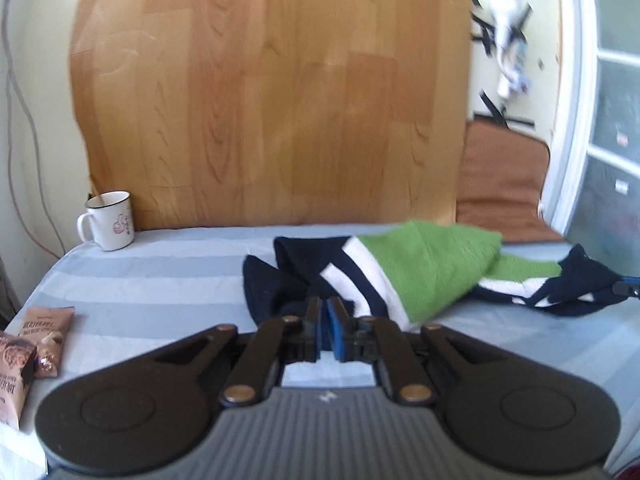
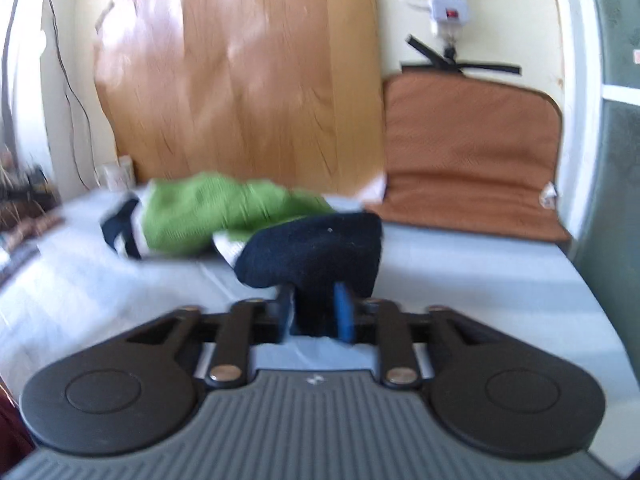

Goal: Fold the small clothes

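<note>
Two views look forward along a pair of hand-held tongs over a desk (image 1: 160,276) covered with a pale blue and grey striped cloth. A small knitted garment (image 1: 424,268) in green, with white and dark navy bands, lies bunched on the cloth, stretched between the two tongs. In the left wrist view, the left tongs (image 1: 324,312) are pressed almost together, with a dark navy edge of the garment caught at their tips; the rest of the garment spreads ahead and to the right of them, its green part raised in a loose peak. At the far right edge of that view, the tip of the other tool touches the navy end of the garment. In the right wrist view, which is blurred, the right tongs (image 2: 316,300) are partly spread and pinch a thick fold of the navy cloth (image 2: 316,252) between their blue pads; the green part lies ahead and to the left. Well ahead and to the left of the left tongs, a white enamel mug (image 1: 108,220) stands at the back of the desk, against a wood-patterned board (image 1: 272,92) that leans on the wall. Near the left side of the left tongs lie two brown snack packets (image 1: 44,336). Ahead and to the right of both tongs, an orange-brown cushion (image 2: 472,148) is propped against the wall.
</note>
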The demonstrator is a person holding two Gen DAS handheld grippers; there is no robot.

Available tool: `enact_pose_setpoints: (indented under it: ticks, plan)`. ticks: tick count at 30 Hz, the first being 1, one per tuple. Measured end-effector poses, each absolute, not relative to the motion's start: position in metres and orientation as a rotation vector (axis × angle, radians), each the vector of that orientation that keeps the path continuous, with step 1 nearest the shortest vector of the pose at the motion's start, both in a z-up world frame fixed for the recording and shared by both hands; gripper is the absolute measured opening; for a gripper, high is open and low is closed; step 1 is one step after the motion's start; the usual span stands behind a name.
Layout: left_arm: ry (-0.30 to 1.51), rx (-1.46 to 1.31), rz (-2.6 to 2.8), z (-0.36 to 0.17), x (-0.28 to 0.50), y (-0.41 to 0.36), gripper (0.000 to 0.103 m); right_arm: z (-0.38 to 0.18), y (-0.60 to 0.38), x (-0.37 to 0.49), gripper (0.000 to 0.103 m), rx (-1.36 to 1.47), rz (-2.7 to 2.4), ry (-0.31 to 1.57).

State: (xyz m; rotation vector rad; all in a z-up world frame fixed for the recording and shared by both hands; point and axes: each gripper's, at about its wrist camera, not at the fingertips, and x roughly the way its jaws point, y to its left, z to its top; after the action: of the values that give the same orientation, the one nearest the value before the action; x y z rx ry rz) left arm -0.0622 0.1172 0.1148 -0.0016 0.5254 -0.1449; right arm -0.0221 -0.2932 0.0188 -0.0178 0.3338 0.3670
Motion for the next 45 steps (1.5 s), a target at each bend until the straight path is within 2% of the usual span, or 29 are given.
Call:
enact_pose_setpoints:
  ticks: [1, 2, 3, 4, 5, 10, 12, 13, 14, 16, 17, 18, 19, 20, 23, 25, 27, 28, 29, 30, 31, 32, 33, 34, 35, 40, 42, 43, 45]
  plan:
    - [0.537, 0.007, -0.145, 0.113, -0.056, 0.111, 0.026, 0.016, -0.296, -0.026, 0.051, -0.003, 0.338, 0.324]
    - [0.539, 0.011, -0.156, 0.112, -0.048, 0.105, 0.053, 0.015, -0.300, -0.028, 0.052, 0.031, 0.311, 0.308]
    - [0.522, 0.014, -0.175, 0.110, -0.042, 0.100, 0.065, 0.017, -0.305, -0.025, 0.053, 0.079, 0.295, 0.293]
    - [0.496, 0.021, -0.195, 0.107, -0.033, 0.096, 0.085, 0.019, -0.311, -0.021, 0.054, 0.133, 0.289, 0.279]
    - [0.475, 0.033, -0.198, 0.106, -0.020, 0.090, 0.094, 0.020, -0.316, -0.020, 0.056, 0.187, 0.283, 0.262]
    - [0.520, 0.071, -0.167, 0.091, 0.067, 0.065, 0.093, 0.024, -0.321, -0.003, 0.074, 0.329, 0.292, 0.225]
    - [0.573, 0.058, -0.195, 0.080, 0.089, 0.057, 0.070, 0.023, -0.312, 0.016, 0.076, 0.356, 0.296, 0.257]
    - [0.613, 0.058, -0.217, 0.075, 0.095, 0.051, 0.034, 0.020, -0.308, 0.025, 0.076, 0.378, 0.310, 0.281]
    - [0.658, 0.064, -0.228, 0.070, 0.099, 0.045, 0.009, 0.017, -0.306, 0.039, 0.077, 0.401, 0.329, 0.311]
    - [0.675, 0.070, -0.234, 0.065, 0.091, 0.040, 0.009, 0.006, -0.298, 0.056, 0.076, 0.426, 0.345, 0.376]
    - [0.653, 0.078, -0.234, 0.066, 0.080, 0.041, 0.009, 0.001, -0.293, 0.065, 0.067, 0.421, 0.354, 0.413]
    - [0.633, 0.081, -0.233, 0.071, 0.069, 0.044, 0.009, -0.005, -0.287, 0.071, 0.053, 0.404, 0.363, 0.446]
    - [0.616, 0.067, -0.241, 0.077, 0.057, 0.050, 0.009, -0.010, -0.281, 0.075, 0.018, 0.373, 0.353, 0.478]
    - [0.599, 0.043, -0.253, 0.084, 0.042, 0.059, 0.009, -0.011, -0.279, 0.073, 0.014, 0.341, 0.338, 0.495]
    - [0.539, -0.004, -0.229, 0.104, -0.008, 0.093, 0.009, -0.004, -0.285, 0.045, 0.013, 0.287, 0.377, 0.441]
    - [0.524, -0.020, -0.192, 0.110, -0.037, 0.114, 0.009, -0.001, -0.289, 0.021, 0.015, 0.219, 0.433, 0.434]
    - [0.545, -0.005, -0.182, 0.105, -0.059, 0.126, 0.009, -0.001, -0.294, 0.009, 0.022, 0.172, 0.561, 0.481]
    - [0.568, 0.011, -0.196, 0.101, -0.065, 0.126, 0.012, -0.001, -0.295, 0.002, 0.032, 0.146, 0.593, 0.486]
    - [0.592, 0.029, -0.201, 0.097, -0.068, 0.125, 0.015, 0.002, -0.295, -0.003, 0.046, 0.120, 0.592, 0.475]
    - [0.606, 0.052, -0.203, 0.093, -0.070, 0.121, 0.017, 0.007, -0.296, -0.005, 0.054, 0.102, 0.573, 0.448]
    - [0.608, 0.076, -0.208, 0.091, -0.075, 0.120, 0.028, 0.014, -0.297, -0.005, 0.064, 0.100, 0.553, 0.406]
    - [0.594, 0.104, -0.207, 0.090, -0.075, 0.115, 0.048, 0.022, -0.297, -0.002, 0.066, 0.114, 0.540, 0.360]
    - [0.569, 0.131, -0.199, 0.092, -0.073, 0.106, 0.058, 0.029, -0.296, 0.004, 0.068, 0.133, 0.535, 0.327]
    - [0.540, 0.148, -0.196, 0.094, -0.071, 0.101, 0.077, 0.035, -0.292, 0.013, 0.071, 0.145, 0.534, 0.309]
    - [0.513, 0.154, -0.206, 0.096, -0.067, 0.096, 0.087, 0.041, -0.286, 0.022, 0.072, 0.144, 0.541, 0.298]
    - [0.504, 0.155, -0.305, 0.096, -0.034, 0.071, 0.095, 0.057, -0.236, 0.087, 0.077, 0.020, 0.650, 0.354]
    - [0.535, 0.150, -0.316, 0.088, -0.024, 0.064, 0.095, 0.053, -0.224, 0.113, 0.077, -0.020, 0.671, 0.398]
    - [0.555, 0.138, -0.322, 0.085, -0.019, 0.062, 0.093, 0.049, -0.219, 0.127, 0.077, -0.031, 0.680, 0.429]
    - [0.588, 0.108, -0.338, 0.077, -0.012, 0.061, 0.078, 0.042, -0.211, 0.145, 0.077, -0.049, 0.680, 0.490]
